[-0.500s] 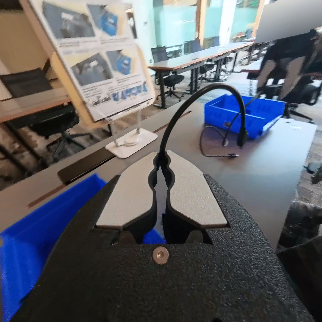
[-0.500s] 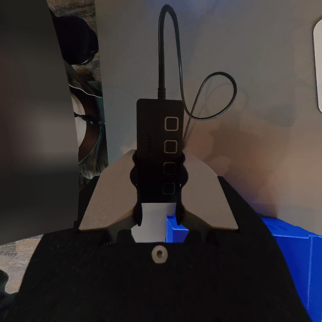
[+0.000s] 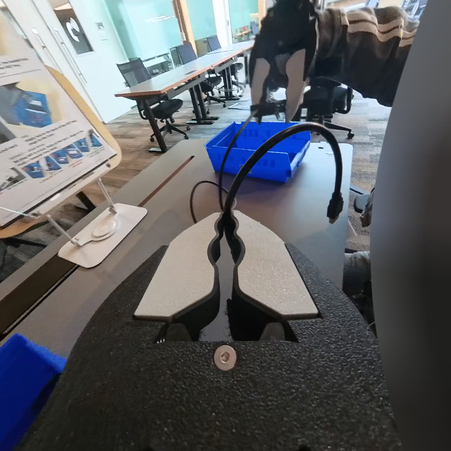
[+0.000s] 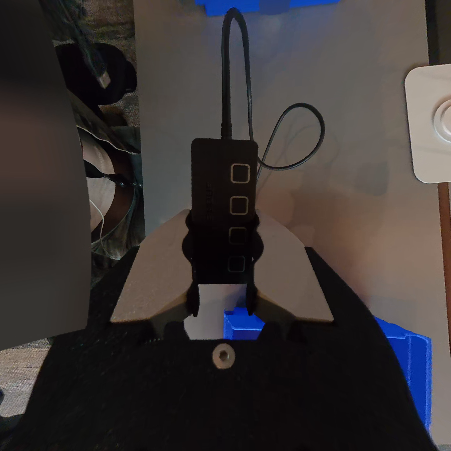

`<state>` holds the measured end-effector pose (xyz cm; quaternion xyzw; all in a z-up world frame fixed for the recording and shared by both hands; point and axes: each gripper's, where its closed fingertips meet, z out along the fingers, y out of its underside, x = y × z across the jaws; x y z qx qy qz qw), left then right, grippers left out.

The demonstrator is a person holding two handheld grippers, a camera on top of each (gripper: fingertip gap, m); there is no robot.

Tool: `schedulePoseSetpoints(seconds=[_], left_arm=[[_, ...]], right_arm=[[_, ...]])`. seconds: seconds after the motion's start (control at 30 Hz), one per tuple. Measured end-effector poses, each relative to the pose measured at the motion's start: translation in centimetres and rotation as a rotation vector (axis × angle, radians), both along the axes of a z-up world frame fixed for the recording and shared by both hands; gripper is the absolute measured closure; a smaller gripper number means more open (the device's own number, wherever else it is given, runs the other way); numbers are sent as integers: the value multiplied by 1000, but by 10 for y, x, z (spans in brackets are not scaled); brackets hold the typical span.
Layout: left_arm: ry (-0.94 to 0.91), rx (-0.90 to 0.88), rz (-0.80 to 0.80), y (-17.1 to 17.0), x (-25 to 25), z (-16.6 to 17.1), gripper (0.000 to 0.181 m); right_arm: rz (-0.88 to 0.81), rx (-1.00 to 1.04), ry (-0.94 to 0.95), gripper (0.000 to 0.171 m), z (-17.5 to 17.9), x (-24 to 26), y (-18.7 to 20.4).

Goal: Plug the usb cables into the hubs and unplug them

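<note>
Now hub (image 4: pixel 223 207) between right claw (image 4: pixel 223 219) tips

Left view: swung right; the sign stand (image 3: pixel 48 136) now sits far left of the jaws, and the far bin (image 3: pixel 258 156) straight ahead of them.
Right gripper (image 3: pixel 271 111): newly seen beyond the jaws, above that bin, with the hub's thin lead (image 3: pixel 220 175) trailing down.
Plug (image 4: pixel 103 78): the cable's free end now shows left of the right jaws.
Far bin edge (image 4: pixel 268 7): now visible ahead of the hub (image 4: pixel 223 210).
Stand base (image 4: pixel 429 122): more exposed, right.
</note>
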<state>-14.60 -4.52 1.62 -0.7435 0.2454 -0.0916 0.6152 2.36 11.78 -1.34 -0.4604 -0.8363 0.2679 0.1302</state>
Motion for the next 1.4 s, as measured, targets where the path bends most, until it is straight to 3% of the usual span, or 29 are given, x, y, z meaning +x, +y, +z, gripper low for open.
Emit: schedulePoseSetpoints(seconds=[0.4,1.03,1.4], left_arm=[[38,-104,-53,18,40,-37,177],[210,-397,55,51,57,-152,177],[222,-426,61,56,62,-171,177]], right_arm=[[12,2,26,128,6,-9,-2],[33,1,40,128,6,-17,-4],[34,-4,41,128,3,-19,-3]])
